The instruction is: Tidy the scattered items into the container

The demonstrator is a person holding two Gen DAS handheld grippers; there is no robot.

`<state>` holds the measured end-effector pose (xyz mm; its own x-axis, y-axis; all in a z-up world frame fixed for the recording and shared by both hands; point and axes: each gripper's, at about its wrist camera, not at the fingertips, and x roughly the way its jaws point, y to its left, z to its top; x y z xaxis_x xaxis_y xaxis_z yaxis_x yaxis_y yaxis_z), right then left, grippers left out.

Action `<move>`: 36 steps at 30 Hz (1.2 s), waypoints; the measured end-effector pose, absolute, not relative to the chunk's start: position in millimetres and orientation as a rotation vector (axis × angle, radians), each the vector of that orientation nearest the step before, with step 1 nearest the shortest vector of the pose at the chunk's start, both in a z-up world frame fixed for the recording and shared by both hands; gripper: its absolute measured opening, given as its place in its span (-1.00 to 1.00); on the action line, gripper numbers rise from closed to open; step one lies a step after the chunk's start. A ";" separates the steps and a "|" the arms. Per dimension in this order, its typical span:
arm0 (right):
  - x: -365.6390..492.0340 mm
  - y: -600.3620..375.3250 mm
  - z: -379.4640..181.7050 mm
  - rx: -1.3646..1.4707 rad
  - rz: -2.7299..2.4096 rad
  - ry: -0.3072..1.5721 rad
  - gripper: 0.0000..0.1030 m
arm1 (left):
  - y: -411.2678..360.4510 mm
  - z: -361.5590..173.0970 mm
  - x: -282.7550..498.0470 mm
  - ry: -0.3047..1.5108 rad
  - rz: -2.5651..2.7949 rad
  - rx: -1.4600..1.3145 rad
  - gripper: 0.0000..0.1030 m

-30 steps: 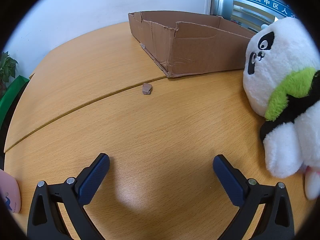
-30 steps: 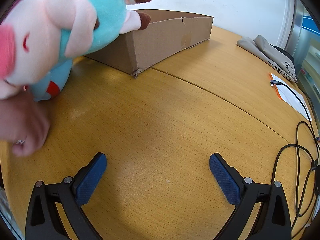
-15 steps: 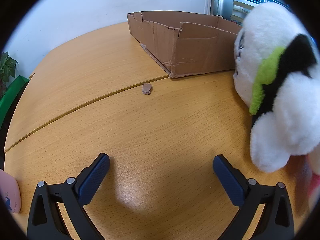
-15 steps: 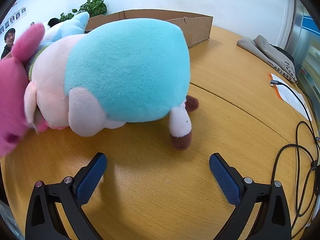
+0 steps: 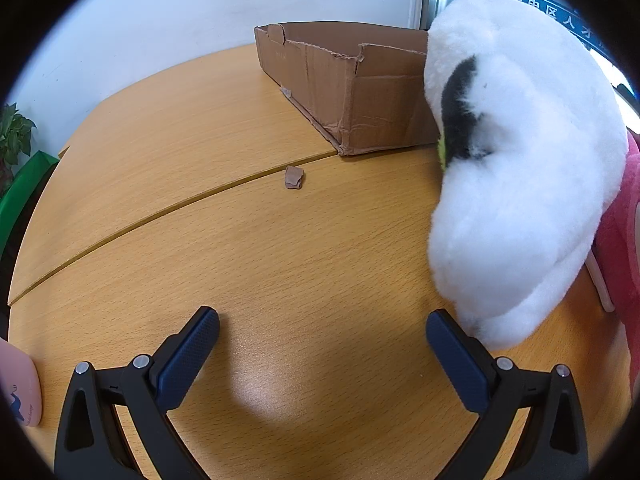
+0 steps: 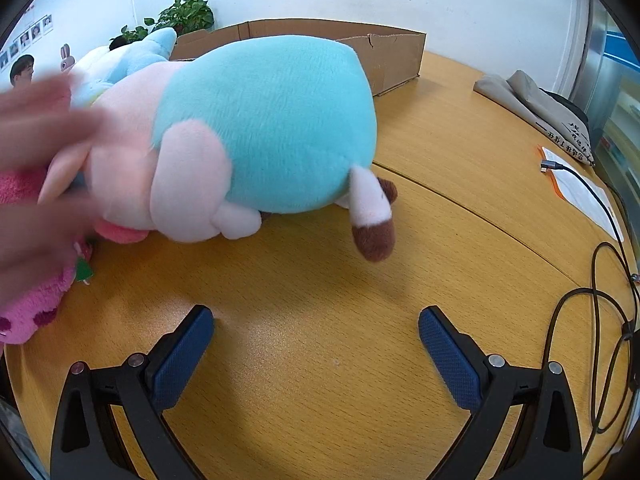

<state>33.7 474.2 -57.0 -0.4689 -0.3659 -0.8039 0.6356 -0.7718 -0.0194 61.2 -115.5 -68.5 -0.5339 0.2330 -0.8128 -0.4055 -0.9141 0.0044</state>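
Note:
A white panda plush [image 5: 520,184] lies on the wooden table [image 5: 200,200] at the right of the left wrist view, close to my open left gripper [image 5: 322,330]; its lower edge nearly touches the right finger. A shallow cardboard box [image 5: 360,80] stands behind it. In the right wrist view a pink pig plush in a turquoise shirt [image 6: 256,132] lies on the table ahead of my open right gripper [image 6: 316,328], with the cardboard box [image 6: 384,56] behind. A pink fluffy plush [image 6: 32,304] lies at the left. A blurred hand [image 6: 36,152] touches the pig plush.
A torn cardboard scrap [image 5: 293,177] lies near the table seam. A pink object [image 5: 18,388] sits at the left edge. A folded cloth bag [image 6: 536,108], paper [image 6: 580,192] and black cables [image 6: 600,280] occupy the right. Potted plants [image 6: 184,14] stand behind the box.
A person's hand has laid the plush toys down: the panda tipped over toward my left gripper, and the pig plush went from held up to lying on the table. Both grippers stayed still.

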 end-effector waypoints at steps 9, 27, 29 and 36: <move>33.8 474.2 -57.0 1.118 -2.238 0.426 1.00 | -116.7 -67.3 60.1 0.273 2.455 -1.259 1.00; 34.0 474.3 -57.1 1.117 -2.236 0.427 1.00 | -112.3 -71.3 63.7 0.273 2.454 -1.259 1.00; 34.0 474.4 -57.1 1.118 -2.236 0.427 1.00 | -115.6 -68.1 61.0 0.273 2.454 -1.258 1.00; 34.0 474.2 -57.1 1.117 -2.236 0.427 1.00 | -118.8 -65.2 58.3 0.274 2.453 -1.258 1.00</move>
